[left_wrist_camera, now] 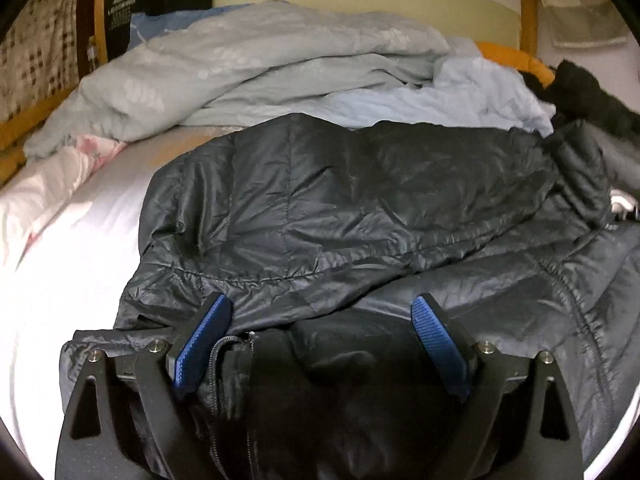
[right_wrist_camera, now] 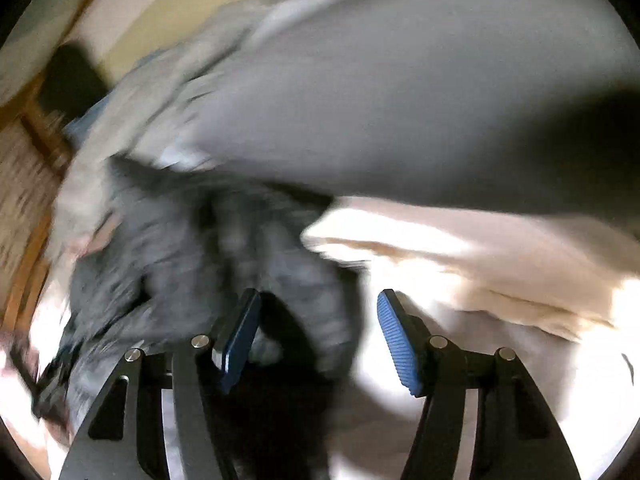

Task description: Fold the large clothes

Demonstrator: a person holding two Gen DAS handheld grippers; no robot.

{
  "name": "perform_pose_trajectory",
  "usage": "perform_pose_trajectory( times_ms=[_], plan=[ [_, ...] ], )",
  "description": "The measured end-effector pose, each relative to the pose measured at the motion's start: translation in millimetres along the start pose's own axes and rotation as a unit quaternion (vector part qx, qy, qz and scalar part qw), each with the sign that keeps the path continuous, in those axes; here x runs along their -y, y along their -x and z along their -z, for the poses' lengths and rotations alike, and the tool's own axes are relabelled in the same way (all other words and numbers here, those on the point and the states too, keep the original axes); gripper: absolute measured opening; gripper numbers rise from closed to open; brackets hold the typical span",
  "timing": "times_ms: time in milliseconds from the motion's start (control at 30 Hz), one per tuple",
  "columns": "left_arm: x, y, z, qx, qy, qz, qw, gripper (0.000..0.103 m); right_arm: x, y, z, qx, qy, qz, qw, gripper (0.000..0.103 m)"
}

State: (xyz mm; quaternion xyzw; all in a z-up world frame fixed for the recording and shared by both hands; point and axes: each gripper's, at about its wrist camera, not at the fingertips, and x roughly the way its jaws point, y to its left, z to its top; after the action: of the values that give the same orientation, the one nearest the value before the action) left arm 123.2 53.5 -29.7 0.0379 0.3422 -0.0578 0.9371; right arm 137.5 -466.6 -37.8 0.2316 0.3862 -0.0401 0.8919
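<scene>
A dark padded jacket (left_wrist_camera: 360, 208) lies spread on the white bed sheet (left_wrist_camera: 80, 260), its zipper edge (left_wrist_camera: 224, 344) near the front. My left gripper (left_wrist_camera: 322, 300) hovers over the jacket's near part, open wide, and its blue pads (left_wrist_camera: 204, 344) press on nothing. The right wrist view is heavily blurred. There my right gripper (right_wrist_camera: 319, 296) is open, with the dark jacket (right_wrist_camera: 192, 248) below and to its left and nothing pinched between its pads (right_wrist_camera: 400, 344).
A pale blue-grey duvet (left_wrist_camera: 260, 68) is heaped behind the jacket. Pink-and-white floral bedding (left_wrist_camera: 60, 176) lies at the left. Black and orange clothes (left_wrist_camera: 580, 92) sit at the far right. A wooden bed frame (left_wrist_camera: 528, 8) borders the bed. A blurred grey mass (right_wrist_camera: 400, 100) fills the upper right wrist view.
</scene>
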Motion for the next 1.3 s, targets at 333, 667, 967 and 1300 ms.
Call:
perform_pose_trajectory(
  times_ms=[333,667,967,1300],
  plan=[
    [-8.4,-8.5,-0.1,-0.012,0.025,0.021,0.9994,0.094,6.4,7.8,-3.4,0.021,0.024,-0.03,0.999,0.013],
    [9.3,22.3,-2.4,0.04,-0.013,0.035,0.9985,0.094,-26.1,58.7,4.0,0.052,0.063,-0.137,0.987,0.002],
    [89.5,91.5,-20.0,0.09,-0.048,0.105,0.9892,0.094,-93.8,110.3,47.1,0.042,0.237,-0.241,0.94,0.002],
    [176.6,85.8,-59.9,0.089,-0.044,0.13,0.9865,0.092,-93.2,32.0,98.7,-0.153,0.27,-0.209,0.927,0.002]
  ],
)
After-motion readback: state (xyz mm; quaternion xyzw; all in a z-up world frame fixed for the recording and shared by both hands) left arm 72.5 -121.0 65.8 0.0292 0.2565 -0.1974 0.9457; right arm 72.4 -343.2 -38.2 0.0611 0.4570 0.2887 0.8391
